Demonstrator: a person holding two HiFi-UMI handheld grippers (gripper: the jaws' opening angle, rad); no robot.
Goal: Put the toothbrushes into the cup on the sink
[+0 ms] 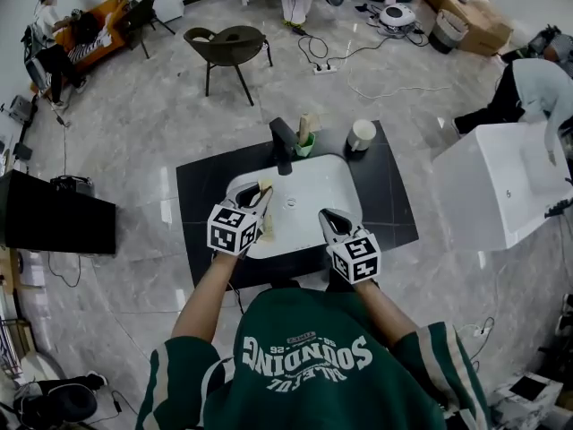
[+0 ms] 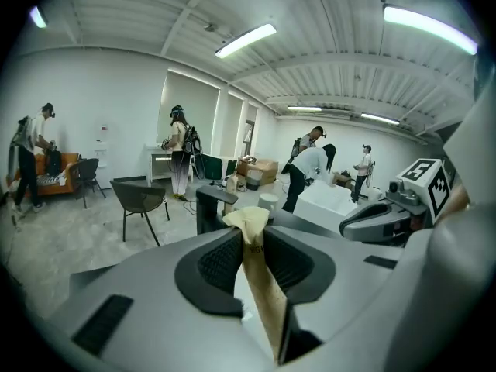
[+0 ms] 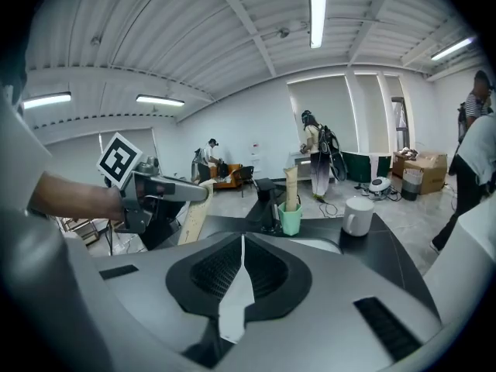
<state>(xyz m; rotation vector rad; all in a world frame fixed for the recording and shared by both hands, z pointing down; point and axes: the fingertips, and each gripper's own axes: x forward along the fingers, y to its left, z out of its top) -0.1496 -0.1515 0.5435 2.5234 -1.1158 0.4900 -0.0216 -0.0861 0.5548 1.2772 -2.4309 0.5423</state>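
Green shirt [image 1: 300, 319] print "SOUNDING"; left gripper [image 2: 249, 242] fingers grip wrapped toothbrush [image 2: 265, 297]; right gripper [image 3: 242, 256] fingers closed.

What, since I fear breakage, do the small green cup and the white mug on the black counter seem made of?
The small green cup looks like matte plastic: flat even colour, no glint. The white mug is probably glazed ceramic: thick wall, soft sheen.

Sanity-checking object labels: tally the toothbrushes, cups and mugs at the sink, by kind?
Toothbrushes: 2 (cup toothbrush; held toothbrush in left gripper)
Green cup: 1
White mug: 1
Total: 4
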